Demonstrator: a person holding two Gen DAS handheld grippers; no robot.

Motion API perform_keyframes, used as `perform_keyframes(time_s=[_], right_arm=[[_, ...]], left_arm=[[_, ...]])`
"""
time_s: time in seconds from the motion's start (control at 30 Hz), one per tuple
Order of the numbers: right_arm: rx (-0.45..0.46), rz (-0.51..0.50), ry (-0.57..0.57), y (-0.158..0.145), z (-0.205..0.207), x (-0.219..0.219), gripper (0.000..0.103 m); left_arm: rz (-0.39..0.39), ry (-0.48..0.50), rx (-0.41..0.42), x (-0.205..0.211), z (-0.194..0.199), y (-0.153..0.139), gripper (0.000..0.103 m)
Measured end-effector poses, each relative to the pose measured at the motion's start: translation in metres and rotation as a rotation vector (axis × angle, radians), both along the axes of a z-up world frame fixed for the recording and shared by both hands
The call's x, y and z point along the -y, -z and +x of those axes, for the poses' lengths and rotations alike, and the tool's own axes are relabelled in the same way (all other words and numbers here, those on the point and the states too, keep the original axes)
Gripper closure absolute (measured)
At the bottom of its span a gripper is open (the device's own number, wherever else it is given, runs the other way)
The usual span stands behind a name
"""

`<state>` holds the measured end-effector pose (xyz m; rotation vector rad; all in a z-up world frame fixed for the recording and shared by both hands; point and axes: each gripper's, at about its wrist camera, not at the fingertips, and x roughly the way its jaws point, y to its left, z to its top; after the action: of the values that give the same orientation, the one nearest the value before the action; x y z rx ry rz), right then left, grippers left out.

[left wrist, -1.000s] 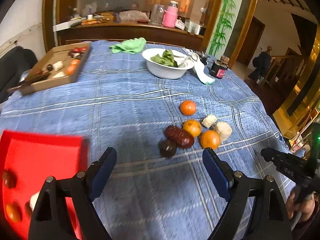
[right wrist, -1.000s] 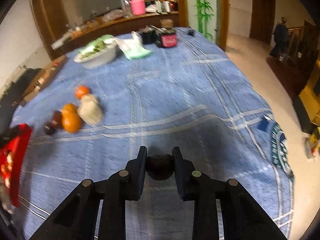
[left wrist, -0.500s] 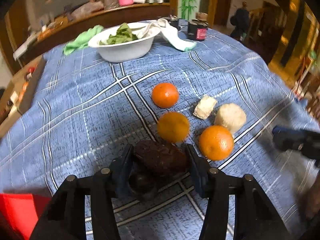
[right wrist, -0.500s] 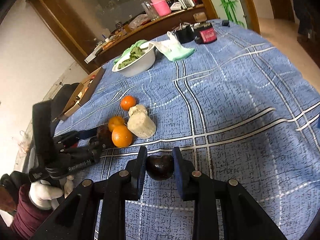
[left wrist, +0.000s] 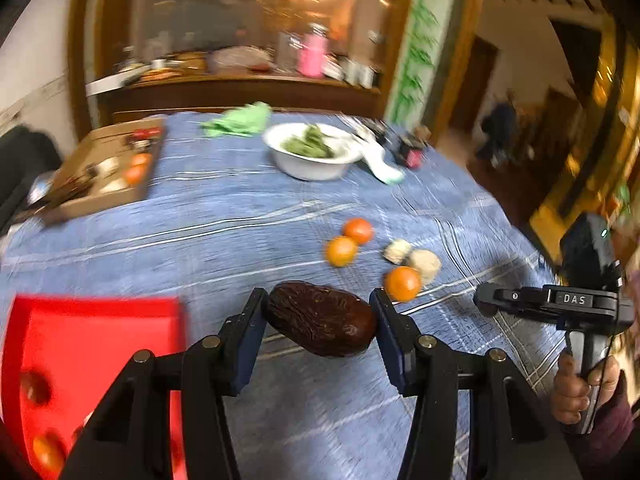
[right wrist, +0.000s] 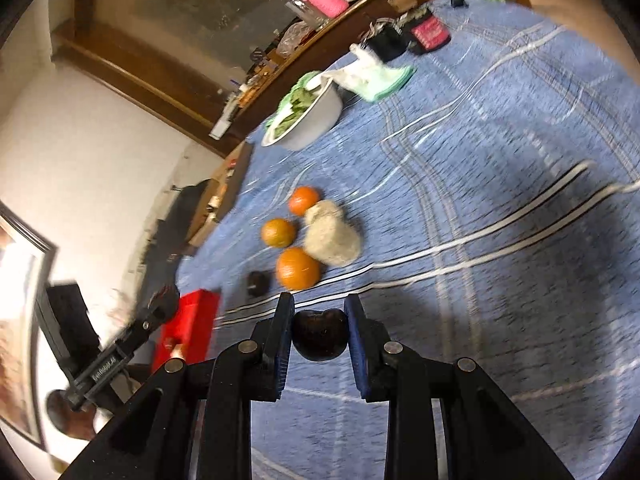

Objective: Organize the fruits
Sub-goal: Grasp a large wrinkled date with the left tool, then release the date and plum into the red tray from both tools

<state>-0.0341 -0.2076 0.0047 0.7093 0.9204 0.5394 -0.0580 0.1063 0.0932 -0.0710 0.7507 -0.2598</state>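
Left wrist view: the left gripper (left wrist: 318, 322) is clamped on a large, wrinkled dark brown fruit (left wrist: 320, 318), its two blue-padded jaws pressed against either end and the fruit lifted clear of the blue checked tablecloth (left wrist: 224, 216). A red tray (left wrist: 88, 336) lies just to the lower left, with small fruits in it that are too blurred to name. Beyond the held fruit, three oranges remain on the cloth: one (left wrist: 402, 283) just past the right jaw, and a pair (left wrist: 341, 251) farther back that sit touching each other. Two pale lumps (left wrist: 424, 263) rest beside the nearest orange. A white bowl (left wrist: 310, 168) of green leaves stands farther up the table, a brown cardboard box (left wrist: 100, 196) of assorted items at the far left edge. The other handheld gripper shows at the right edge, gripped in a hand (left wrist: 576, 392).

Right wrist view: the right gripper (right wrist: 319, 330) has its jaws closed narrowly on a small dark round fruit (right wrist: 319, 334), held above the cloth. Ahead of it the three oranges cluster around a large pale lump (right wrist: 332, 236), and a small dark fruit (right wrist: 258, 283) lies alone on the cloth between the nearest orange and the red tray (right wrist: 192, 320). The picture is tilted and motion-blurred.
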Motion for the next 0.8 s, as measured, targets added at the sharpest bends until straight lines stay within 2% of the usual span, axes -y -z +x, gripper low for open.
perform_keyframes(time_s=[0.1,0.2,0.37,0.47,0.57,0.67,0.7,0.8], right_arm=[[-0.019,0.031,-0.038,-0.006,-0.004,-0.018,0.075],[-0.001,0.005,-0.110,-0.022,-0.009,-0.056,0.075],[0.040,-0.042,-0.271,-0.048,-0.018,-0.147,0.075],[0.055,-0.070,-0.353,-0.053,-0.022,-0.202,0.075],[0.062,-0.109,-0.410,-0.053,-0.025,-0.250,0.074],[0.097,-0.218,-0.435,-0.053,-0.026,-0.291,0.074],[0.116,-0.273,-0.437,-0.053,-0.026,-0.306,0.074],[0.123,-0.346,-0.449,-0.047,-0.021,-0.330,0.074]], left_arm=[[-0.037,-0.095,0.014,-0.043,-0.021,-0.006,0.052],[-0.054,-0.196,-0.001,-0.088,-0.038,-0.003,0.052],[-0.039,-0.378,-0.042,-0.158,-0.066,0.012,0.052],[-0.014,-0.458,-0.069,-0.185,-0.075,0.025,0.052],[0.027,-0.493,-0.088,-0.195,-0.079,0.035,0.052],[0.050,-0.496,-0.094,-0.198,-0.081,0.040,0.052],[0.047,-0.489,-0.096,-0.199,-0.082,0.042,0.052],[0.017,-0.470,-0.106,-0.203,-0.084,0.046,0.052]])
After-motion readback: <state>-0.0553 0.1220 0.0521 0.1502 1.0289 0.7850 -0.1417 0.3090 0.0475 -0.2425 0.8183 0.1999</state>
